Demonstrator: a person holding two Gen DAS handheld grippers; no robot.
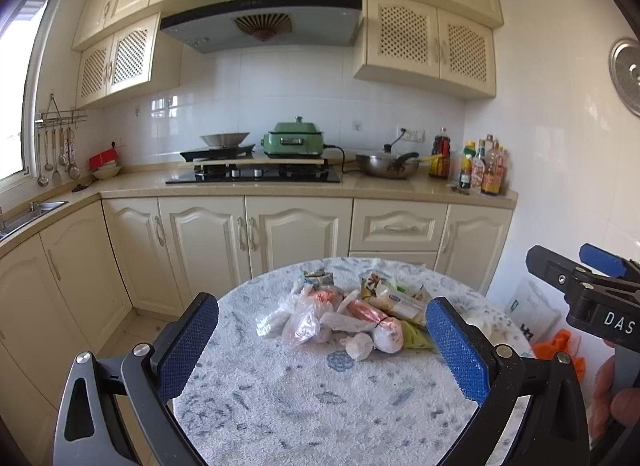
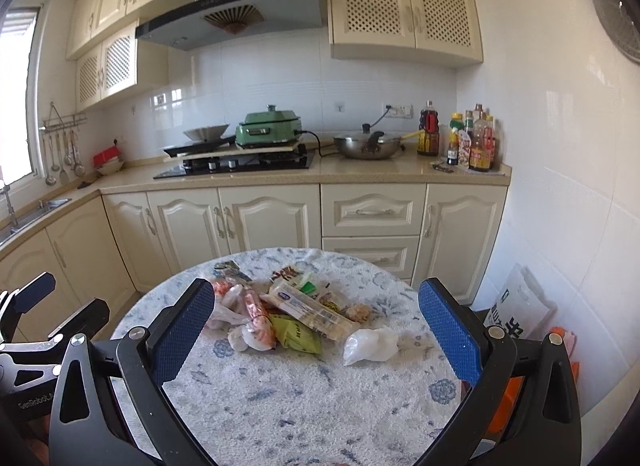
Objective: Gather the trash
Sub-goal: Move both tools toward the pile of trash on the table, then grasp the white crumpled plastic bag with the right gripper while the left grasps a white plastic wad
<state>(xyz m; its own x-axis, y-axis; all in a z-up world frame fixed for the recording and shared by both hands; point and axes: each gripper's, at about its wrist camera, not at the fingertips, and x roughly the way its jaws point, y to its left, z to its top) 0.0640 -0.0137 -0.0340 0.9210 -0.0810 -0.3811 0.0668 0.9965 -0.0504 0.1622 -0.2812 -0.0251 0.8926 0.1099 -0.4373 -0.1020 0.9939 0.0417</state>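
Round table with blue-and-white patterned cloth: near edge cut off at 6 o'clock, both views. Steel sink at 9 o'clock: cropped by frame edge. Round perforated metal disc on wall at 2 o'clock: half out of frame. Condiment bottle cluster on counter: labels too small to read. Crumpled wrapper pile: lower items hidden under upper ones.

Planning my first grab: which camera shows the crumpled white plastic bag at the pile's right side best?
The right wrist view: the white plastic bag lies clear of the trash pile, fully exposed on the table. In the left wrist view the right finger of the left tool mostly hides it.
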